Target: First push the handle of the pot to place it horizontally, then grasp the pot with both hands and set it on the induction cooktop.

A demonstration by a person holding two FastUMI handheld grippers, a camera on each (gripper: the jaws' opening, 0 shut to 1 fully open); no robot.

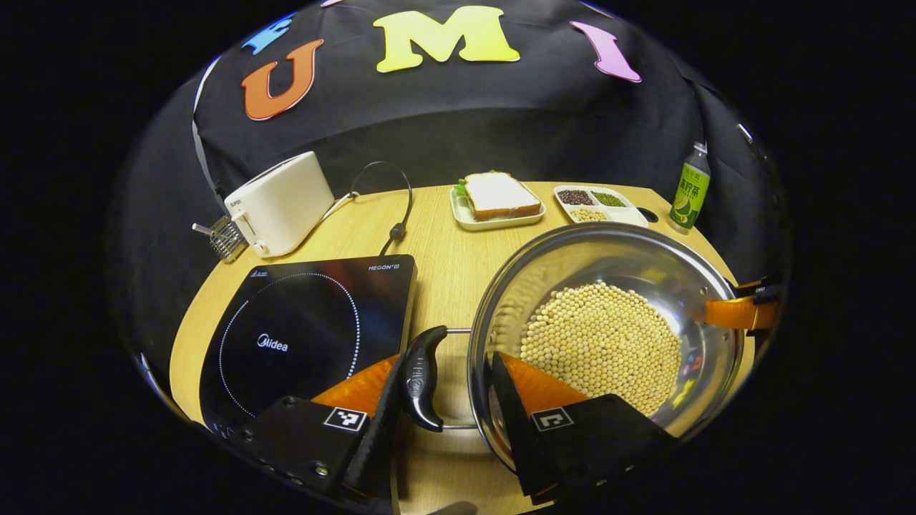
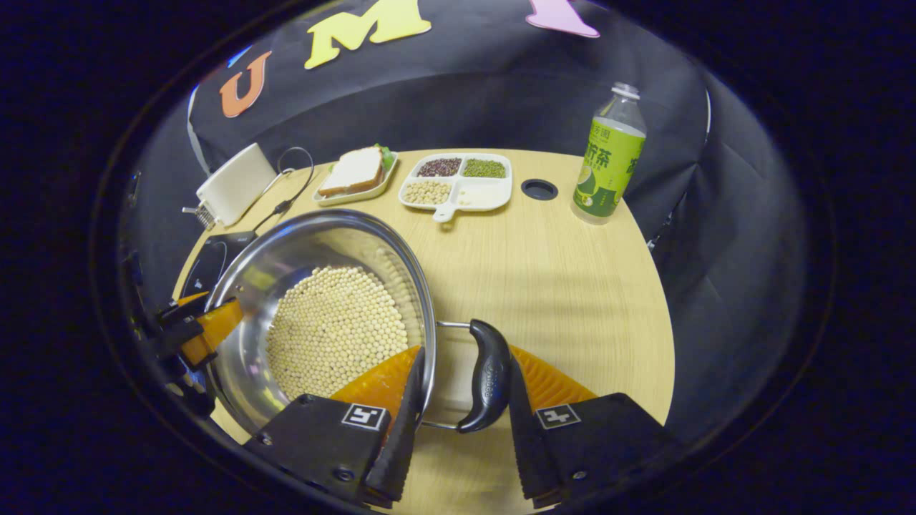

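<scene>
A steel pot holding soybeans stands on the wooden table just right of the black induction cooktop. My left gripper straddles the pot's left black handle: one finger lies against the handle's outer side, the other inside the pot wall. My right gripper holds the opposite black handle the same way, one finger inside the pot. Each gripper appears at the far rim in the other's view, the right one and the left one. Whether the pot is off the table I cannot tell.
At the back of the table stand a white toaster with its cord, a sandwich on a plate, a divided tray of beans and a green-labelled bottle. A round hole sits near the bottle.
</scene>
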